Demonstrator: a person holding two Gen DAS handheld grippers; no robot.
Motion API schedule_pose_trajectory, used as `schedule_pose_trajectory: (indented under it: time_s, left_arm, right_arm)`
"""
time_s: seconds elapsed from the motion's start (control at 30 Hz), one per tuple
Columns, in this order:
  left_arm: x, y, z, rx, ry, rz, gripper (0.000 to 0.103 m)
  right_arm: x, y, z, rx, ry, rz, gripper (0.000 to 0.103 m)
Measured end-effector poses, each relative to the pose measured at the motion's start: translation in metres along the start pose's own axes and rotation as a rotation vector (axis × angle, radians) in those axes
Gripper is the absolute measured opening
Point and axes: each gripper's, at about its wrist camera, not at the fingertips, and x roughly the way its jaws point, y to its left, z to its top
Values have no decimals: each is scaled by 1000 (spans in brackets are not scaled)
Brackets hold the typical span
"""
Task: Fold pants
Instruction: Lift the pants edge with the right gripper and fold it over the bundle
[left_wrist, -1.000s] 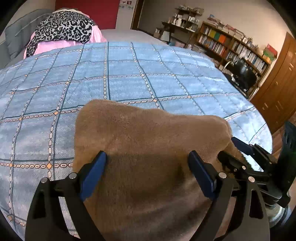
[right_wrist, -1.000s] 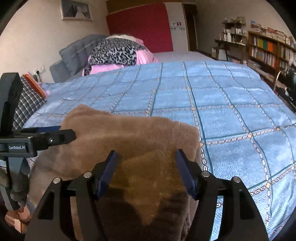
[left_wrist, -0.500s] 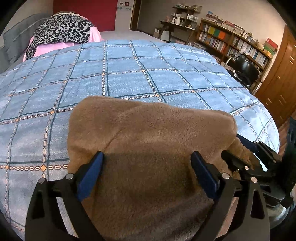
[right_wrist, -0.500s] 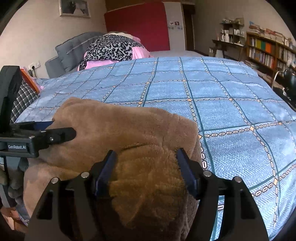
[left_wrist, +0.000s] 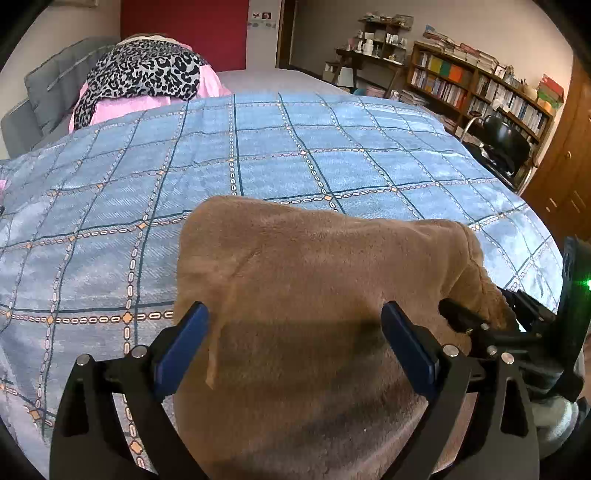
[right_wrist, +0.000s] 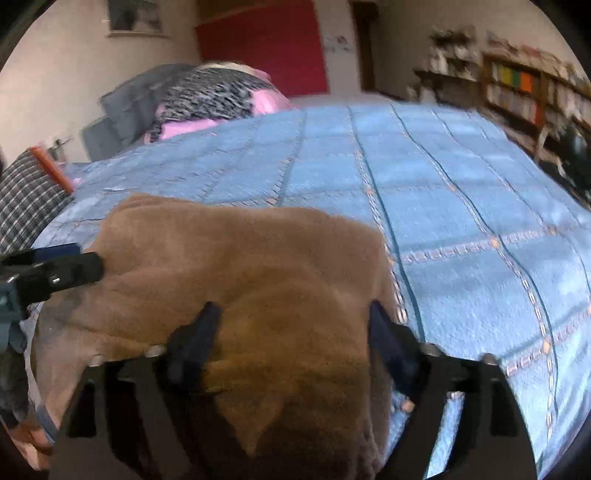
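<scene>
Both hand-held grippers are over the near edge of the bed, angled down at the brown fleece pants (left_wrist: 317, 302). On the left gripper (left_wrist: 295, 339) the jaws stand wide apart, one blue pad at each side of the cloth, and the pile lies flat and unpinched between them; I judge it to grip nothing. On the right gripper (right_wrist: 291, 343) the jaws have just been opening and now stand well apart. Cloth bulges up between its pads (right_wrist: 199, 343), but they do not appear to press on it, though this view is blurred by motion. From the left wrist view the right gripper shows at the far right, its tips at the cloth's edge.

The pants lie in a thick, rounded, doubled heap on the blue checked bedspread (left_wrist: 258, 147), at the near edge and hanging partly over it toward the person. The far end of the heap is rounded rather than a sharp crease. Spread jaws at each side suggest a fold just set down and released.

Assessment: one fold seems laid; the bundle is still lumpy and overhangs. Risk: soft, heavy fleece may slide off the edge.

Pillows and a leopard-print cloth (left_wrist: 144, 74) lie well clear at the head of the bed.
</scene>
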Motion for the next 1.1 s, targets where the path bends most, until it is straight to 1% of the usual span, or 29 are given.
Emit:
schedule_pose_trajectory:
  time_s: [0.03,0.2,0.5,0.9,1.1]
  left_arm:
    - [-2,0,-1,1,-3,2,96]
    - [-6,3,-2,-6,3,-1,96]
    - [-8,8,-4,-21,7,16,96]
    - [-14,17,-9,-22,13,37,96]
    - [-10,23,-15,-27,33,41,96]
  right_arm:
    - [-2,-3,-2,24,-1,6,86]
    - [-14,-2,-9,22,-13,-6,87]
    - [-18,-18,-13,103,28,56,90]
    - [-29,-17,-16,101,33,70,90]
    - [-23,-23,-18,137,54,104,91]
